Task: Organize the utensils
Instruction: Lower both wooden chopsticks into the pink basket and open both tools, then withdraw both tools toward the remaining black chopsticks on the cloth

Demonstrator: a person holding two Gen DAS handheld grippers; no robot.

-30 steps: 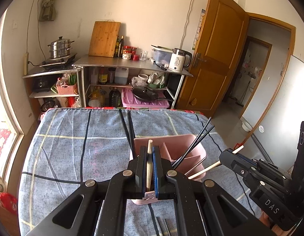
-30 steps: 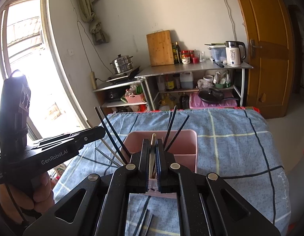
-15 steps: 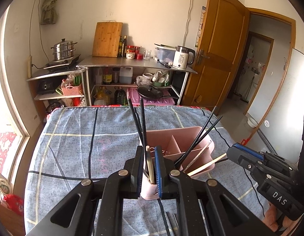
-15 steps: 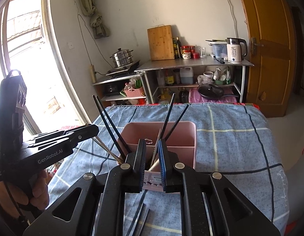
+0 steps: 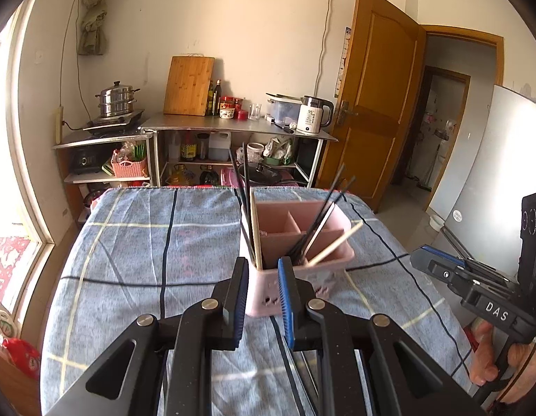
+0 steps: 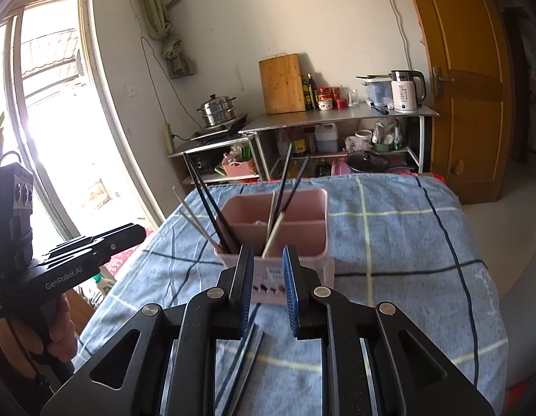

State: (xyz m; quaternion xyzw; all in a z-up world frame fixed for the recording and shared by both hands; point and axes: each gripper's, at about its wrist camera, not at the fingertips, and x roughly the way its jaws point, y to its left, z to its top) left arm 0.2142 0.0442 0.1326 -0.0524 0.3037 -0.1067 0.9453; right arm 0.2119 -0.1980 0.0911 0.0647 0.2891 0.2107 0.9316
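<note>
Sunlit kitchen clutter lines the far wall, and in front of it a table (image 5: 129, 242) under a blue checked cloth carries a pink divided caddy (image 5: 295, 242) near its middle. Dark chopsticks (image 6: 212, 215) and pale wooden chopsticks (image 5: 333, 242) lean out of its near compartments; more dark chopsticks (image 6: 243, 357) lie loose on the cloth just below the right-hand tool.

Left gripper (image 5: 262, 298) and right gripper (image 6: 268, 287) both sit just short of the caddy's near wall — jaws opening, a narrow gap so far, nothing between the pads of either.

The sticks look light, stiff and slick, likely to roll or swivel if pinched off-centre. A hold near the middle of a loose stick, across its width, should carry it level; one pinched near an end would droop. The caddy seems light plastic and could slide or tip if a stick is pushed in hard — drop each in along the compartment wall instead.
</note>
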